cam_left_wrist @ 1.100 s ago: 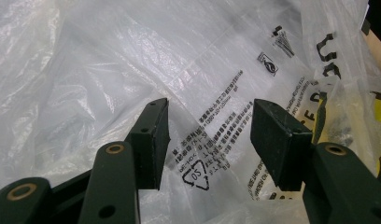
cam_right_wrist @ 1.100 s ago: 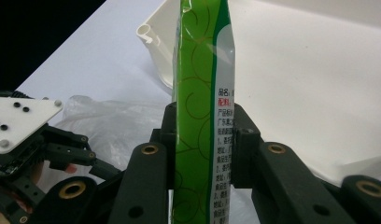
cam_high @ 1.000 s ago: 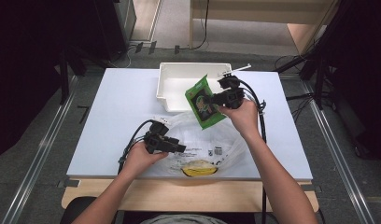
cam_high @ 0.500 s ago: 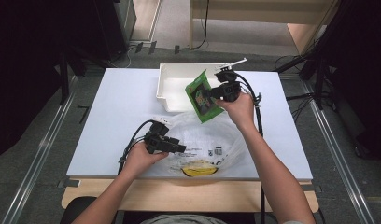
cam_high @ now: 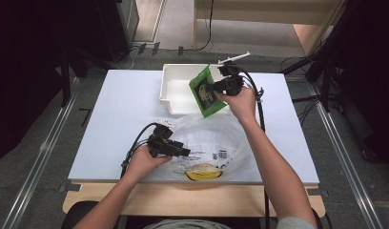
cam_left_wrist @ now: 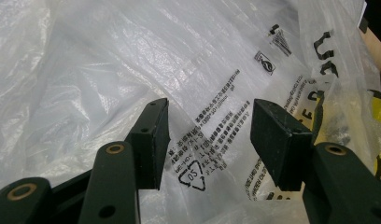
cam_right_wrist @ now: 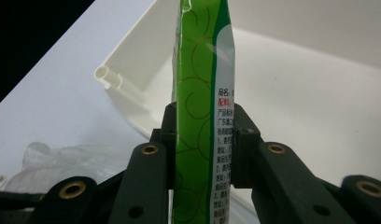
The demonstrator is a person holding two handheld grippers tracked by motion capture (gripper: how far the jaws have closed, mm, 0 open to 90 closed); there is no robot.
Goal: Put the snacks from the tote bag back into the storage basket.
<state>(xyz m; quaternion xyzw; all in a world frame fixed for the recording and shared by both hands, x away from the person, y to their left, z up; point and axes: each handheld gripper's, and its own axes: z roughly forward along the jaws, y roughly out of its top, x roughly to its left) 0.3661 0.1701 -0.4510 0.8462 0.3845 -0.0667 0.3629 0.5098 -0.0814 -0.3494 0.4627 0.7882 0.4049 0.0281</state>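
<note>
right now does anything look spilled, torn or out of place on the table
Nothing spilled or torn. The crumpled clear plastic bag lies slack at the table's near edge, the left gripper open over it. The green snack pouch hangs tilted above the white plastic bin, clamped in the right gripper.

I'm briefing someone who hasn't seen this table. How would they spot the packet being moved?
Find the white table, then the white bin at its far edge. Just above the bin's near right corner, the right gripper is shut on a flat green packet. It is the only green thing, held above the clear plastic bag.
</note>
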